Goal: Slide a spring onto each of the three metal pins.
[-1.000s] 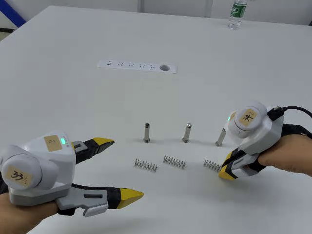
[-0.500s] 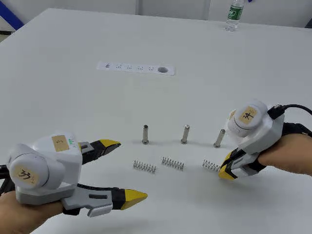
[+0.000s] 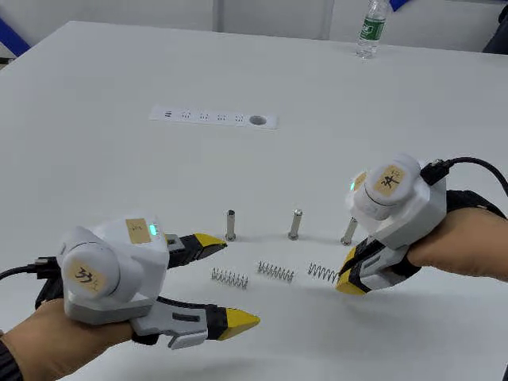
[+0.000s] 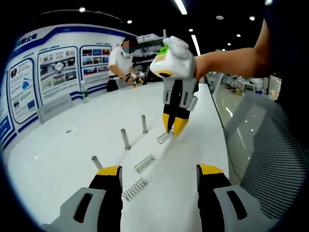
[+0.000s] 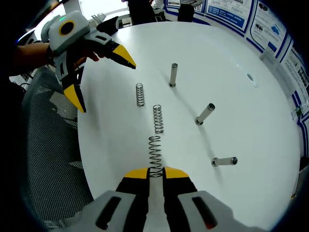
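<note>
Starting with the wide white tabletop [image 3: 111, 71]: nothing new there beyond a drift of the head view.

On to the left gripper [image 3: 234, 279]: pushed forward since a second ago, now bracketing the left spring [image 3: 229, 278] in the head view, with jaws spread wide and holding nothing. Reads as an approach to that spring, or as support for the other hand; too early to call.

Over to the right gripper [image 3: 348, 283]: still pinched tight on the near end of the right spring [image 3: 323, 272], same as in both earlier looks. Edged a touch leftward though, bringing that spring closer to the middle spring [image 3: 275, 271]. Cannot tell whether lifted clear of the tabletop or just dragged along it.

Down to the three pins: left pin [image 3: 230, 225], middle pin [image 3: 295, 224], right pin [image 3: 349, 230]. All standing in a row just beyond the springs, all bare, none disturbed.

Smallest last: left and middle springs lying flat and untouched, just in front of their pins.

So, for the task: first pickup secured, no spring threaded yet, all three still to do. Next up, most likely, raising the right spring, tipping it upright and lining its free end over the right pin just beside it. Worth watching for a slip or a bend in that thin coil under the pinch.
</note>
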Demonstrator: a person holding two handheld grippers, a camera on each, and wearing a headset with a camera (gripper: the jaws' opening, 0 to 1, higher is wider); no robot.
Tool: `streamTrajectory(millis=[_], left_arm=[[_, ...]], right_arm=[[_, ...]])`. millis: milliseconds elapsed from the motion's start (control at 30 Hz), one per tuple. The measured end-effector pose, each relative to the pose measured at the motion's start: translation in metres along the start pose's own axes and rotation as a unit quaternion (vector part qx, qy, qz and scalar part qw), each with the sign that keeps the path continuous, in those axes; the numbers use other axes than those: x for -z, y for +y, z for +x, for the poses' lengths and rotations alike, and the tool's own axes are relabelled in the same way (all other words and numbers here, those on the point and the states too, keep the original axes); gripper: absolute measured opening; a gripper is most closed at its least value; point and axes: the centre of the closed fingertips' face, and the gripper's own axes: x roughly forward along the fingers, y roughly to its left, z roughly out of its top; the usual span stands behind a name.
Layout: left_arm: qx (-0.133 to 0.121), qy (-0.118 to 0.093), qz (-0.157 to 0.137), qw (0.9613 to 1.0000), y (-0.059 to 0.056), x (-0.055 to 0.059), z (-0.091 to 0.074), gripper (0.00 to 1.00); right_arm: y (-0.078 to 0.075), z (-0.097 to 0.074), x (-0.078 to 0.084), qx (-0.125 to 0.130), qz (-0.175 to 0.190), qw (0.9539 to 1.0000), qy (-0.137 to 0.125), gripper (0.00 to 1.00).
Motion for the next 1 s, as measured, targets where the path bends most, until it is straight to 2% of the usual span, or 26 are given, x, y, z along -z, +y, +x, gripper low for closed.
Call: streamTrajectory(millis=[367, 700, 1000], left_arm=[[0.029, 0.004, 0.017, 0.9994, -0.009, -0.005, 0.017, 0.57], [0.046, 0.006, 0.028, 0.9985, -0.018, -0.007, 0.022, 0.50], [0.053, 0.004, 0.038, 0.9978, -0.021, -0.009, 0.024, 0.43]], right_arm=[[0.020, -0.002, -0.020, -0.021, -0.047, 0.9987, 0.004, 0.12], [0.035, -0.005, -0.033, -0.041, -0.086, 0.9954, 0.004, 0.12], [0.042, -0.008, -0.040, -0.047, -0.111, 0.9926, 0.003, 0.12]])
